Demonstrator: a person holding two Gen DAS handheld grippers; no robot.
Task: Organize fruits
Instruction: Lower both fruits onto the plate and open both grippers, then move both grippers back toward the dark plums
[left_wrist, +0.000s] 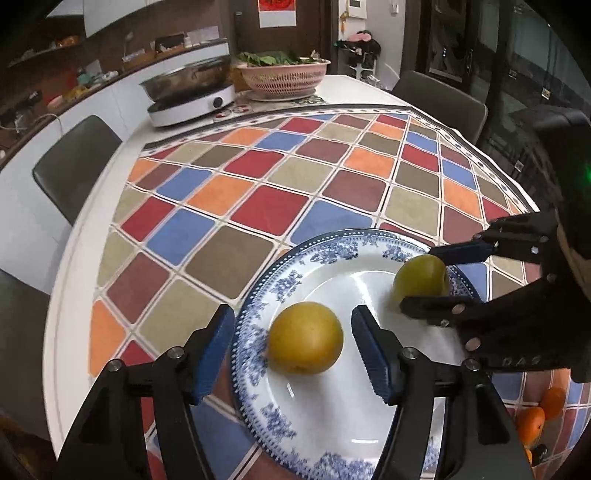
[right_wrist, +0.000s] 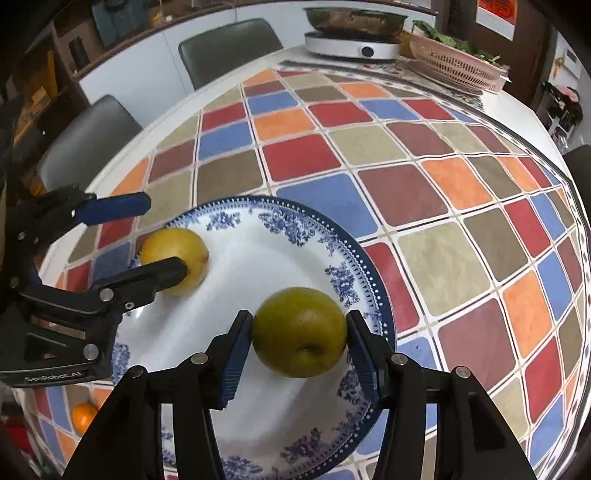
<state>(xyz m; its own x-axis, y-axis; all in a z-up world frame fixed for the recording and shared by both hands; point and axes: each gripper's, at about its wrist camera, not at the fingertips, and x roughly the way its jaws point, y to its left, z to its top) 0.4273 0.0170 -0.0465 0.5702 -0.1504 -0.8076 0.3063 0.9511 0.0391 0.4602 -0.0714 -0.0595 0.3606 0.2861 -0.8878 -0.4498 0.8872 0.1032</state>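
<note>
A blue-and-white patterned plate (left_wrist: 325, 424) (right_wrist: 258, 424) lies on the checkered tablecloth. A yellow pear (left_wrist: 306, 342) (right_wrist: 173, 258) rests on the plate between the wide-open fingers of my left gripper (left_wrist: 291, 349) (right_wrist: 147, 240), with gaps on both sides. A greener pear (right_wrist: 300, 332) (left_wrist: 421, 277) sits between the blue pads of my right gripper (right_wrist: 300, 345) (left_wrist: 424, 282), which is shut on it, over the plate's right part.
Oranges (left_wrist: 543, 413) (right_wrist: 83, 417) lie on the cloth near the table's front edge. At the far end stand an induction cooker with a metal pan (left_wrist: 192, 92) and a pink basket of greens (left_wrist: 284, 74). Dark chairs (left_wrist: 74, 166) ring the table.
</note>
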